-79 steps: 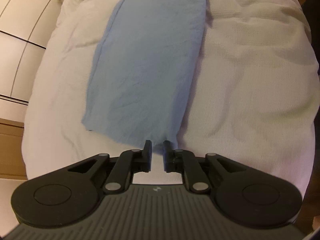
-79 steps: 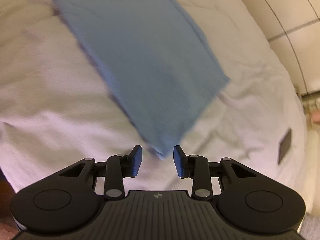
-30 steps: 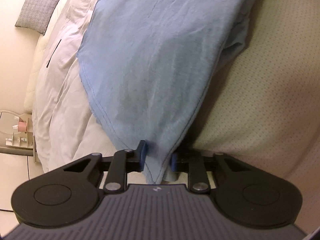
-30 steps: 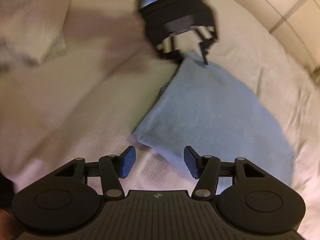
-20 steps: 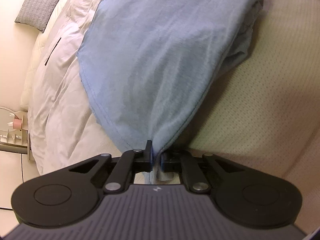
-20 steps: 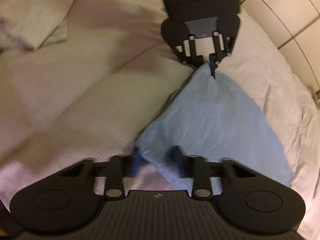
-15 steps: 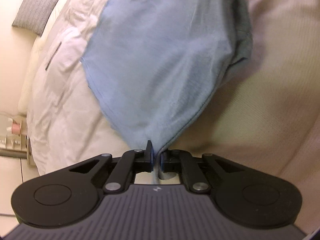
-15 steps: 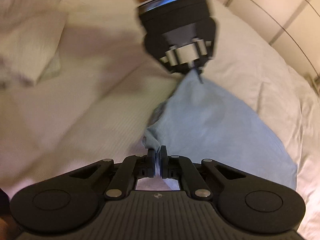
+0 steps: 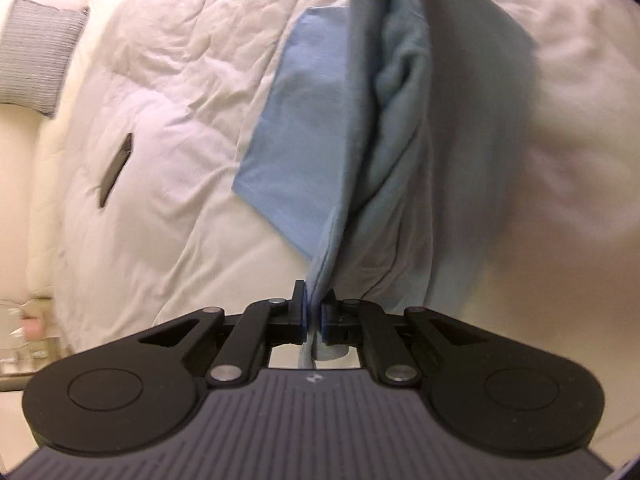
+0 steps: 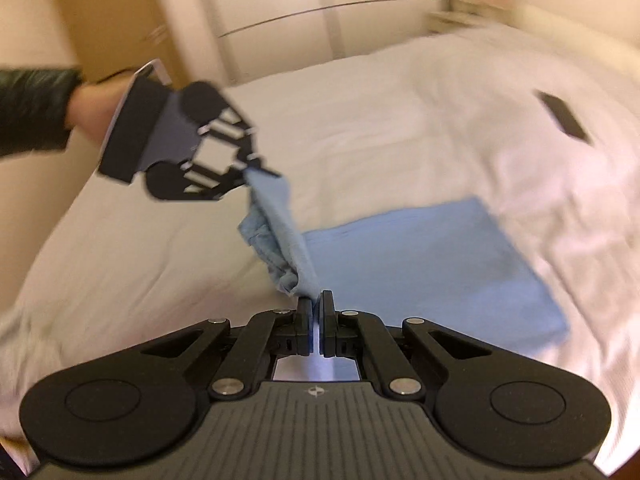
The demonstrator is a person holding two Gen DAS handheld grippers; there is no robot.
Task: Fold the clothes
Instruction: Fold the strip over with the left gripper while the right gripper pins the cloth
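Note:
A light blue garment [image 10: 432, 256] lies partly flat on the white bed [image 10: 360, 120]. Its near end is lifted off the bed between my two grippers. My left gripper [image 9: 314, 306] is shut on one corner of the blue garment [image 9: 396, 140], which hangs bunched in front of it. It also shows in the right wrist view, held in a hand at the left [image 10: 256, 168]. My right gripper [image 10: 316, 308] is shut on the other corner. The raised edge [image 10: 280, 236] sags in folds between them.
A dark flat object [image 10: 564, 118] lies on the duvet to the right, also seen in the left wrist view [image 9: 116, 168]. A grey striped cushion [image 9: 36, 64] sits at the head of the bed. White wardrobe doors [image 10: 320, 8] and a brown panel [image 10: 116, 16] stand beyond the bed.
Both grippers closed on the garment's near corners and lifted them off the bed. The raised end has swung over towards the flat part of the garment.

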